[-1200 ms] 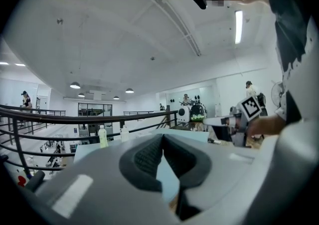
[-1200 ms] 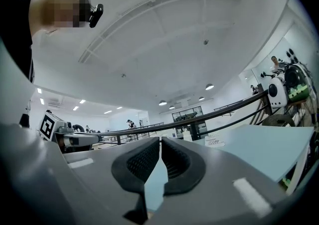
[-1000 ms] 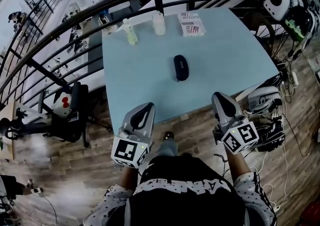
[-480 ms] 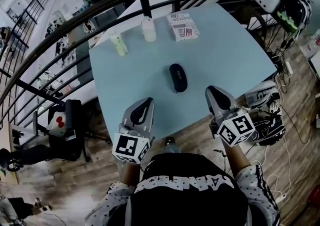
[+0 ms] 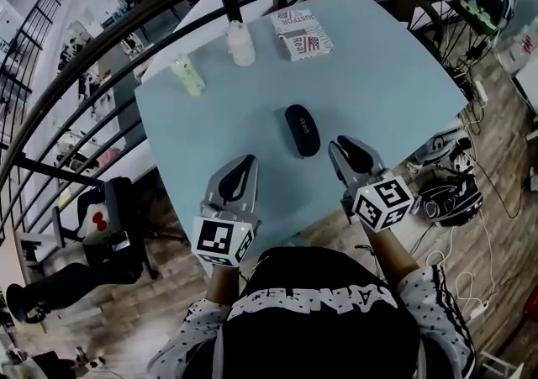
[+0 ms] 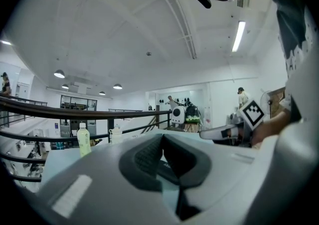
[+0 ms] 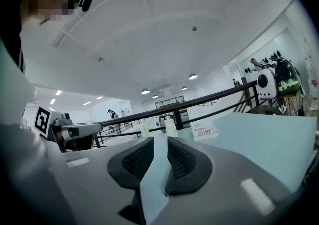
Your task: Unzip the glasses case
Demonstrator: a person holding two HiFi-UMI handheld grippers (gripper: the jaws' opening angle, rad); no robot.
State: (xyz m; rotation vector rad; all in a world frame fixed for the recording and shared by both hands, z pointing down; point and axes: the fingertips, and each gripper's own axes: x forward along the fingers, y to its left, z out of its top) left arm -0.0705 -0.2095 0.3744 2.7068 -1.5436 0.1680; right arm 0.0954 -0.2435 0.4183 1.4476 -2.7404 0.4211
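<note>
The black zipped glasses case (image 5: 302, 130) lies lengthwise in the middle of the light-blue table (image 5: 395, 75). My left gripper (image 5: 243, 164) hovers over the table's near edge, to the left of the case and short of it. Its tips meet, and nothing is held. Through the gap behind those tips in the left gripper view (image 6: 162, 139), a dark bit of the case (image 6: 167, 170) shows. My right gripper (image 5: 339, 148) sits just right of the case's near end. Its jaws (image 7: 160, 143) are opening, a narrow slit apart, with only table between them.
At the table's far edge stand a green bottle (image 5: 187, 75), a white bottle (image 5: 241, 43) and a printed packet (image 5: 301, 34). A dark curved railing (image 5: 126, 24) runs behind it. An office chair (image 5: 109, 226) stands at the left, with bags and cables (image 5: 450, 192) on the wooden floor at the right.
Both grippers have moved forward from off the table's near edge to over it, closing in on the case from either side.
</note>
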